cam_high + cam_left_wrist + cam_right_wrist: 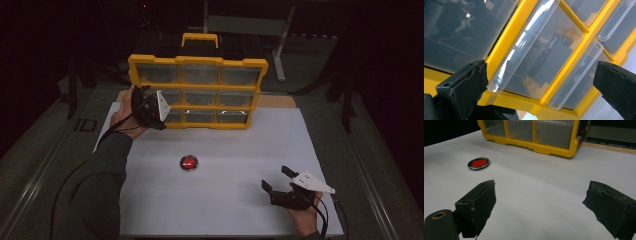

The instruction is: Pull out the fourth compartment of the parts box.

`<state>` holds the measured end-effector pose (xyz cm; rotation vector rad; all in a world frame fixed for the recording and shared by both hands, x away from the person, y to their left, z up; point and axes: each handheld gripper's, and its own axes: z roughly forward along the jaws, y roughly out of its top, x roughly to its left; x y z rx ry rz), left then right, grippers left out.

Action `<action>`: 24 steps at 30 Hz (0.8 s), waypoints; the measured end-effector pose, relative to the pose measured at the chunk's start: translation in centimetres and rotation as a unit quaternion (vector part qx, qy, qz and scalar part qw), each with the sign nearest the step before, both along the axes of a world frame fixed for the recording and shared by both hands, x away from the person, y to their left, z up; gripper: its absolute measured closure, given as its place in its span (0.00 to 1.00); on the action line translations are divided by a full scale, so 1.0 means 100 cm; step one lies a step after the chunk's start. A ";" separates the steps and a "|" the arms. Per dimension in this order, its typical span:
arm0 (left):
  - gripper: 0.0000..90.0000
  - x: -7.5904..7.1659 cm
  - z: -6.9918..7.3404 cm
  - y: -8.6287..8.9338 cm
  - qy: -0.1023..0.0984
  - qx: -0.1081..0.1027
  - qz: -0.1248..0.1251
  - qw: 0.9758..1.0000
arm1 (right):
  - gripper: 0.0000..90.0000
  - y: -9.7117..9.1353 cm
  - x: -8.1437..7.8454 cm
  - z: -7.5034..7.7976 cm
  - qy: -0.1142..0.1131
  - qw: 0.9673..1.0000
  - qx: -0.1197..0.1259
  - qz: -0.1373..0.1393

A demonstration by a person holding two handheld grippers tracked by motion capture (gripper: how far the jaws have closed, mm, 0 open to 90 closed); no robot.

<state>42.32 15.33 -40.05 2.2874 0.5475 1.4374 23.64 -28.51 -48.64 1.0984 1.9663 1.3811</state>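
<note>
The yellow drawer cabinet (198,92) stands upright at the far edge of the white bench (225,200), black carry handle framed in yellow on top. Count the clear drawers: three rows of three, nine in all, every one pushed in as far as the high view tells. The left tongs (159,111) are right up at the cabinet's left side, level with the middle and bottom rows. Up close in the left gripper view, the left tongs (540,80) are spread wide, jaws released, nothing between them but the face of a clear drawer (541,57) and its lip; the left jaw sits just beside that lip, and I cannot tell whether it touches.

Out from there: one small round red disc (189,162) with a dark rim lies flat mid-bench, well apart from the cabinet and from both hands.

The right tongs (280,179) are down at the near right corner, also wide open, empty, pointing across the bench toward the disc and cabinet.
</note>
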 end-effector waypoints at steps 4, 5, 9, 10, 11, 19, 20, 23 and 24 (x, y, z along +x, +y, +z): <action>0.00 0.003 -0.003 -0.002 -0.008 0.016 0.005 1.000 | 0.10 0.000 0.000 0.000 0.000 1.000 0.000 0.001; 0.00 0.003 -0.004 -0.003 -0.009 0.020 0.005 1.000 | 0.10 0.000 0.000 0.000 0.000 1.000 0.000 0.001; 0.00 0.006 -0.006 -0.005 -0.019 0.036 0.007 0.999 | 0.10 0.000 0.000 0.000 0.001 1.000 0.001 0.001; 0.00 0.006 -0.006 -0.006 -0.022 0.039 0.006 0.999 | 0.10 0.000 0.000 0.000 0.001 1.000 0.001 0.002; 0.00 0.007 -0.007 -0.007 -0.023 0.045 0.006 0.999 | 0.10 0.000 0.000 0.000 0.001 1.000 0.001 0.001; 0.00 0.012 -0.010 -0.010 -0.040 0.069 0.006 0.997 | 0.10 -0.001 0.000 0.000 0.003 1.000 0.003 0.000; 0.00 0.012 -0.010 -0.011 -0.045 0.072 0.007 0.996 | 0.10 -0.001 0.000 0.000 0.002 1.000 0.002 0.000; 0.00 0.013 -0.011 -0.011 -0.054 0.087 0.011 0.995 | 0.10 -0.001 0.000 0.000 0.002 1.000 0.002 0.000; 0.00 0.013 -0.011 -0.011 -0.057 0.091 0.012 0.994 | 0.10 -0.001 0.000 0.000 0.002 1.000 0.002 0.000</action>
